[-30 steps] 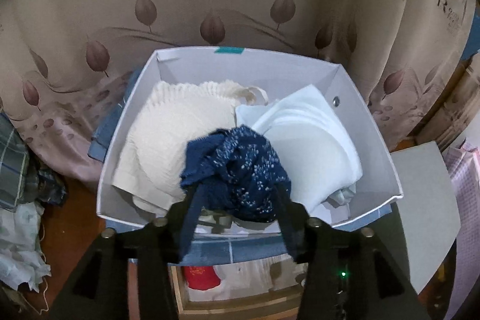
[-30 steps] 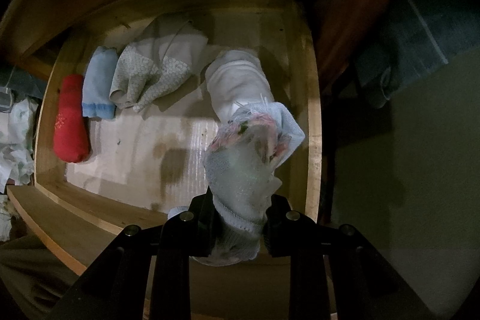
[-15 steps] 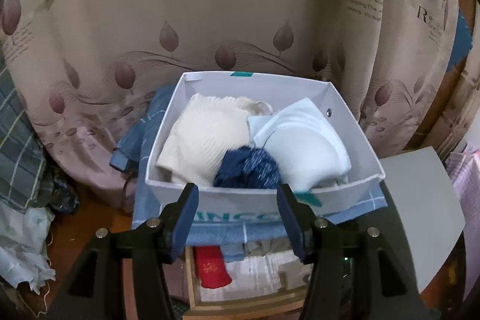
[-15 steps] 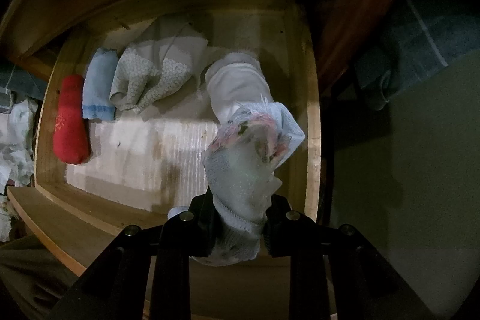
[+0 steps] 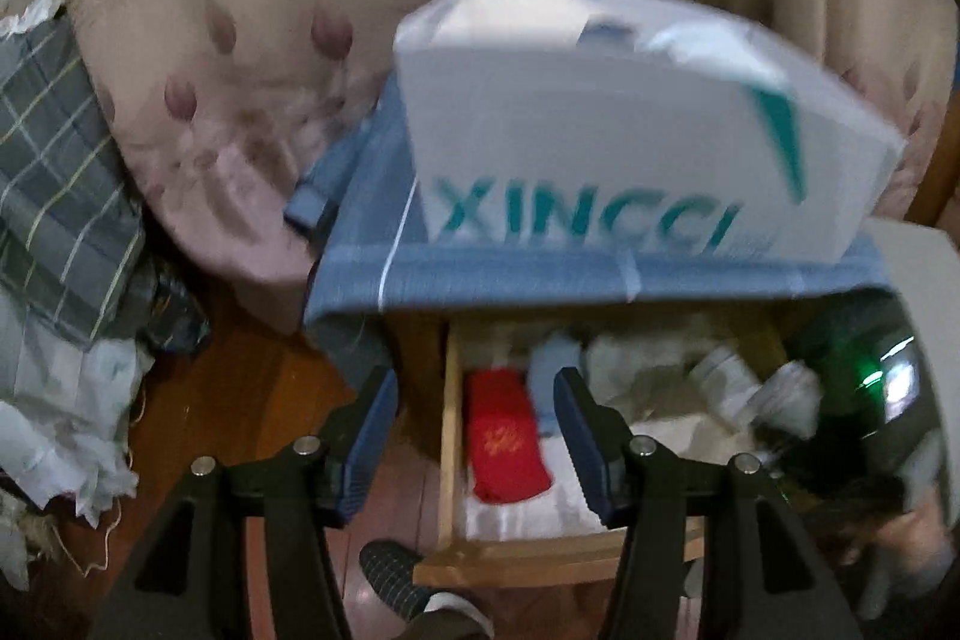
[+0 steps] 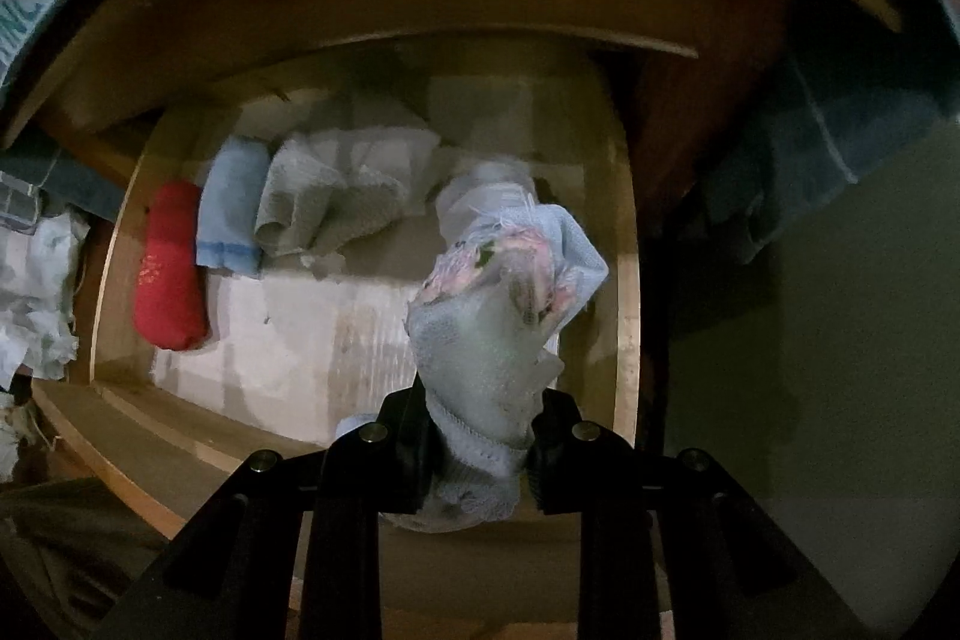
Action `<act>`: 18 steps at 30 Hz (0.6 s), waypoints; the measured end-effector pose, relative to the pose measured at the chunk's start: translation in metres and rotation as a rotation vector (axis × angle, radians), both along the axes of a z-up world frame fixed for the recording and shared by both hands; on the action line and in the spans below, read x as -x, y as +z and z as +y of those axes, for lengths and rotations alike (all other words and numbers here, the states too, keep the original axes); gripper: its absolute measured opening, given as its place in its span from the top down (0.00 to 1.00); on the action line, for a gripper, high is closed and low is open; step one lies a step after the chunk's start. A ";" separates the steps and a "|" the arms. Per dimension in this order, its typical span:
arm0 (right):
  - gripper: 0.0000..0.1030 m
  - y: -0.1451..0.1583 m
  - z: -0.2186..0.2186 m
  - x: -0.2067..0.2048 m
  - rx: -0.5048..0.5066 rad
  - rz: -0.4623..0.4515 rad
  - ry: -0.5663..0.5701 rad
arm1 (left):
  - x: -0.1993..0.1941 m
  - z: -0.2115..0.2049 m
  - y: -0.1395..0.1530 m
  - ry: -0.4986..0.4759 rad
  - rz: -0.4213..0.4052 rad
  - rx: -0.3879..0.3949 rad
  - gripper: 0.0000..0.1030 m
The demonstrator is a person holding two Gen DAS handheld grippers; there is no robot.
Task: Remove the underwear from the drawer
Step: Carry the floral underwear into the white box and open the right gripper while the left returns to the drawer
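My right gripper (image 6: 477,436) is shut on pale blue underwear with a pink floral patch (image 6: 498,316) and holds it above the right side of the open wooden drawer (image 6: 624,280). Red (image 6: 168,268), light blue (image 6: 231,208) and grey (image 6: 336,202) underwear lie along the drawer's back left. My left gripper (image 5: 477,430) is open and empty, above the drawer's left end (image 5: 450,430), over the red underwear (image 5: 504,442). The white box (image 5: 600,148) with clothes stands on a blue cloth (image 5: 480,274) above the drawer.
A leaf-print curtain (image 5: 240,40) hangs behind the box. Plaid cloth (image 5: 54,148) and crumpled white fabric (image 5: 54,412) lie on the left floor. A shoe (image 5: 390,568) shows below. The dark cabinet side (image 6: 672,160) borders the drawer's right.
My left gripper let go of the dark blue underwear into the white box, then drew back and dropped toward the drawer. My right gripper has lifted a little with the pale blue underwear.
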State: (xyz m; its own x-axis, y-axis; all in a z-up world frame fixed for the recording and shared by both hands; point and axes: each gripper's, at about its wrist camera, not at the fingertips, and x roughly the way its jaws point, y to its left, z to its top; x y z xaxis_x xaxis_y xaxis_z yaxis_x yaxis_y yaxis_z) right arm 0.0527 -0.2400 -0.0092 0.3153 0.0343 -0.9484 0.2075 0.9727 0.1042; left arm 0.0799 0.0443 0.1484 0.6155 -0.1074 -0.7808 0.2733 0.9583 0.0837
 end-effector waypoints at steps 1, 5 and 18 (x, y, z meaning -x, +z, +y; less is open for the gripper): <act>0.78 0.000 0.000 0.000 -0.002 0.002 0.003 | -0.001 0.002 -0.010 0.010 0.006 0.000 0.46; 0.78 0.007 -0.005 -0.001 -0.020 0.000 -0.009 | -0.008 0.012 -0.047 0.057 0.072 0.038 0.46; 0.78 0.107 -0.007 0.025 0.000 -0.083 0.031 | -0.006 0.020 -0.067 0.105 0.033 0.022 0.46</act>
